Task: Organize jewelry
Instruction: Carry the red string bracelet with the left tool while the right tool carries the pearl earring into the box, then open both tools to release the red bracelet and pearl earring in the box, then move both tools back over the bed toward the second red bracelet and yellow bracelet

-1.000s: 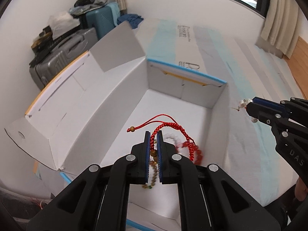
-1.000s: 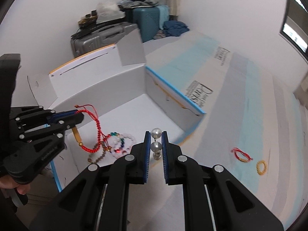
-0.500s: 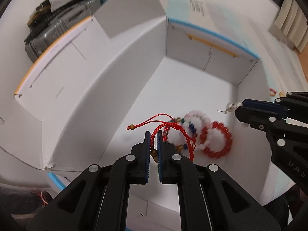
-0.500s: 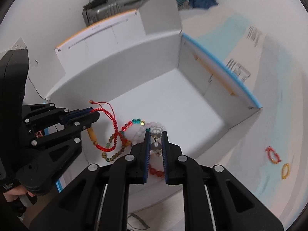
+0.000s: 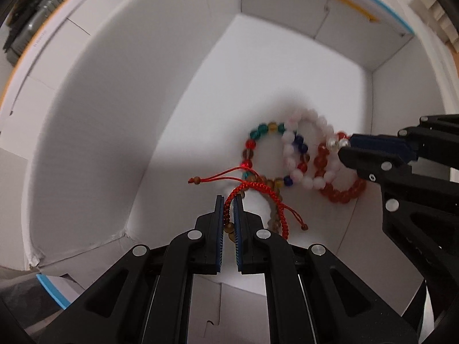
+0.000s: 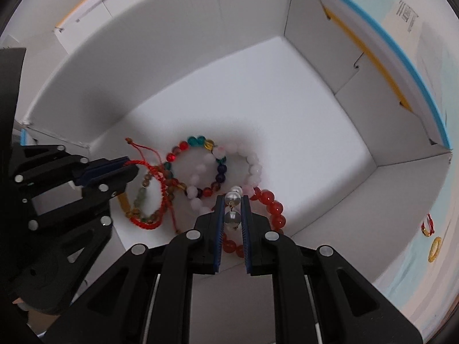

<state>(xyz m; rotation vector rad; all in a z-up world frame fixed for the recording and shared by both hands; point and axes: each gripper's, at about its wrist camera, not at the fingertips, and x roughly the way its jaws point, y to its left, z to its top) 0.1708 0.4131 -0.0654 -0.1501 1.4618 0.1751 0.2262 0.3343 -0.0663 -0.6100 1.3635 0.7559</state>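
Red braided cord bracelet [image 5: 252, 190] | pinched in left gripper [image 5: 228, 200] | right gripper [image 6: 231, 200] clamps pearl earring [image 6: 232, 215] | both over white box [image 6: 287, 91]

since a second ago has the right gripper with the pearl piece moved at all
Yes. The right gripper, jaws shut on the pearl earring, has come from outside the white box down into it, over the red bead bracelet.

Bright, even light, heavy fisheye bend

We see soft shadows on the white box [image 5: 94, 149] floor, slightly blurred beaded bracelets [image 6: 200, 169], and dark vignetted corners.
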